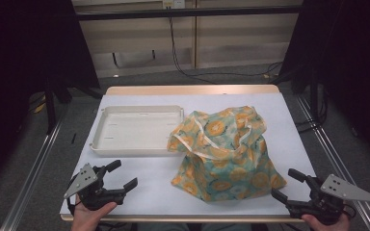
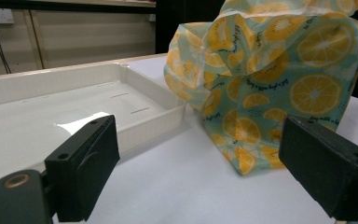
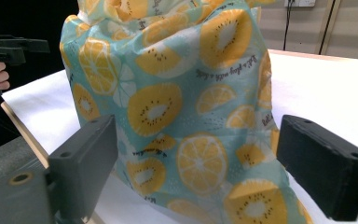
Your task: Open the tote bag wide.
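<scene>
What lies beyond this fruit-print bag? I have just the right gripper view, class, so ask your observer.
Observer: A white tray sits left of the bag, its near right corner against the fabric.
Operator: Anything in the tray?
Observer: No, its floor is bare.
Operator: Is the bag shut?
Observer: No; from the high view its mouth gapes open, pale trim showing around the rim.
Operator: And the grippers?
Observer: The left gripper and the right gripper are both open near the front edge, clear of the bag.
</scene>
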Motion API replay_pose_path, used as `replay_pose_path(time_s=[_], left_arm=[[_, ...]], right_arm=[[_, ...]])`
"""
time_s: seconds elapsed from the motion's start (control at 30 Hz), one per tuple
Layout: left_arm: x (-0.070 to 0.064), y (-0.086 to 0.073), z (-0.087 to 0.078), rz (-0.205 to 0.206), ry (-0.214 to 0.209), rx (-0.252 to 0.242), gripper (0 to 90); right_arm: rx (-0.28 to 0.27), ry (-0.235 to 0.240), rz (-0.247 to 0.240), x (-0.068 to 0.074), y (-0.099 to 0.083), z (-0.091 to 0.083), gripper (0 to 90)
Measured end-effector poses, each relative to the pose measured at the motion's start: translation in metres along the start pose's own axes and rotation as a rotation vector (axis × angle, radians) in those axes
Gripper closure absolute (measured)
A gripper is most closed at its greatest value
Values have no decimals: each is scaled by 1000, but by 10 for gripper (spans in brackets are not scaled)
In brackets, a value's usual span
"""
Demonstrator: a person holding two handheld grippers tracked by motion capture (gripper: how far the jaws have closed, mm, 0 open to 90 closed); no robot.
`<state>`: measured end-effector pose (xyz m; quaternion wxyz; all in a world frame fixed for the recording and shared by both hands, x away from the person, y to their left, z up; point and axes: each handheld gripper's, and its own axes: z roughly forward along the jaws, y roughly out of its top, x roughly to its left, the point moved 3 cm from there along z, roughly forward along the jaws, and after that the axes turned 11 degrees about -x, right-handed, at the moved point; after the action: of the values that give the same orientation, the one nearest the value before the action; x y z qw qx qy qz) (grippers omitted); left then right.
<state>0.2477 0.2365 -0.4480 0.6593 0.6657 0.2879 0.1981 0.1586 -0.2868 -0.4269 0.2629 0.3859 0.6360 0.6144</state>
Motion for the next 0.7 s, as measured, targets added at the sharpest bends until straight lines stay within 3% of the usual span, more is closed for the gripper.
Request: replay_pose_path(time_s=[0.17, 0.33, 0.37, 0.4, 0.7], left_arm=[[2, -1, 2, -18, -4, 2, 159], [0, 0, 7, -2, -13, 17, 149], [0, 0, 8, 15, -21, 23, 170], [-1, -1, 9, -2, -39, 24, 186], [-8, 6, 18, 7, -76, 23, 261]], right_arm=[[3, 13, 2, 2, 4, 4, 206], [25, 26, -5, -1, 4, 6, 276], [27, 27, -2, -1, 5, 7, 278], [27, 26, -8, -3, 7, 7, 292], [30, 83, -6, -7, 19, 13, 358]])
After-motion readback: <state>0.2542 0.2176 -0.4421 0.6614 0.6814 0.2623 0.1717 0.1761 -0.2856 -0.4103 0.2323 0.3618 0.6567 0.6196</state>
